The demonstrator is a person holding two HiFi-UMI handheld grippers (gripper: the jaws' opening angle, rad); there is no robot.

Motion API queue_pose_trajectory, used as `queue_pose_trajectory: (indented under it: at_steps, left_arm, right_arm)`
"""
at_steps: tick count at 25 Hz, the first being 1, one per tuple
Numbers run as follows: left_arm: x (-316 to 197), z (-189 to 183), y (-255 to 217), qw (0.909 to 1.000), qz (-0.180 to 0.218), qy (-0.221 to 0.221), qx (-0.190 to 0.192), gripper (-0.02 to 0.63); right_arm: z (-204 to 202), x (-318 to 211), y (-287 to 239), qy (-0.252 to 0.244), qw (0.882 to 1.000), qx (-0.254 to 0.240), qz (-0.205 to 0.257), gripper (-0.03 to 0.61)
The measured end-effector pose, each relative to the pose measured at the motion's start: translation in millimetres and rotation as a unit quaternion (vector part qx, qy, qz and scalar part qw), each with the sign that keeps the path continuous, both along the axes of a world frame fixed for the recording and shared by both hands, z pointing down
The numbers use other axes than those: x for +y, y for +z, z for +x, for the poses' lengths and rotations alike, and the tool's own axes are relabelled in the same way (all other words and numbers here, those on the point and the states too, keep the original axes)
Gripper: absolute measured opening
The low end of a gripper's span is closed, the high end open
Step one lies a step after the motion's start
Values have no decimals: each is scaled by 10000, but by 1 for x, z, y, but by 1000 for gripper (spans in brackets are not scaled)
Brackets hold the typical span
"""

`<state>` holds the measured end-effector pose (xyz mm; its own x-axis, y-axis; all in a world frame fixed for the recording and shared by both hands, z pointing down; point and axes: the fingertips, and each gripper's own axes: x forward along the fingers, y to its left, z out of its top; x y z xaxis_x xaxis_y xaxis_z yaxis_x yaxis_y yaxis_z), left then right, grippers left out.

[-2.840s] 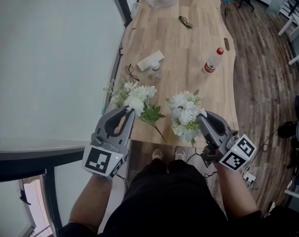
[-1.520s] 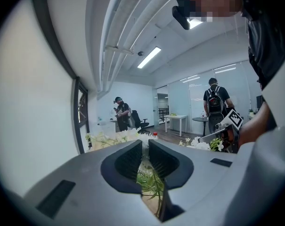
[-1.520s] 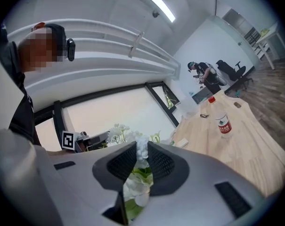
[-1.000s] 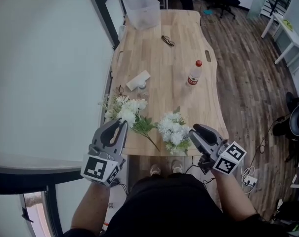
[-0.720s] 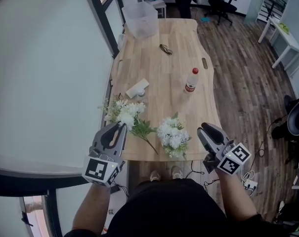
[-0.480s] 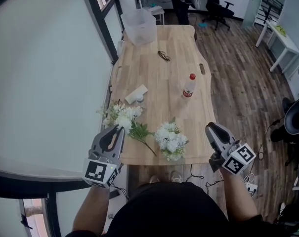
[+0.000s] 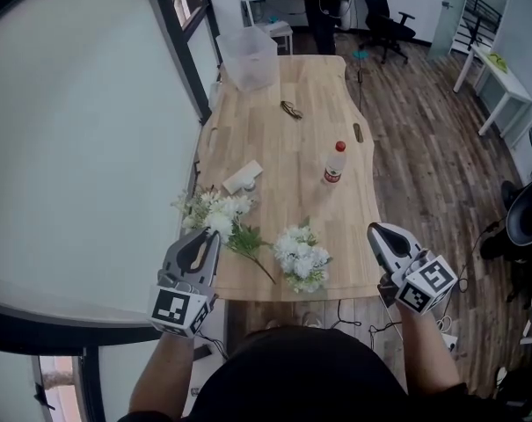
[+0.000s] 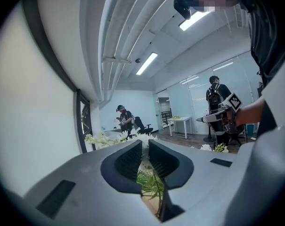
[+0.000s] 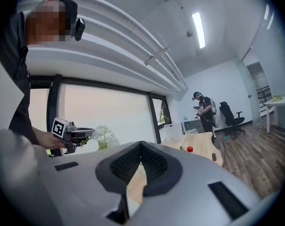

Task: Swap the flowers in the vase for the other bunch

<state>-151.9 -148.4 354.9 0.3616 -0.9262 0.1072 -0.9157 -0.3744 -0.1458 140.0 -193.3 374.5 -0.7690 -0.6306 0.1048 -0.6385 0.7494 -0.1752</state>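
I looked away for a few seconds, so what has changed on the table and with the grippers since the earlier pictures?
The right gripper drew away from the right-hand bunch, outward to the table edge, jaws shut and empty. The left gripper, the left-hand bunch and the bottle stayed put.

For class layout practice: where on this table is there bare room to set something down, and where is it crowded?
Free: the middle of the table between the plastic bin and the bottle, bar a small dark item; the right edge nearer than the bottle. Crowded: the near left and centre, with white packet, left flower bunch and middle flower bunch.
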Motion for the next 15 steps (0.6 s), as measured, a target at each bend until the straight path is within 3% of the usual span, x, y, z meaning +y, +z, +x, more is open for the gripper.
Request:
queue_pose_trajectory:
  at_steps: [15]
  left_arm:
    - [-3,-1,1,10000,-46,16,0,44]
  right_arm:
    - [2,-9,1,35,10000,-2,-27,26]
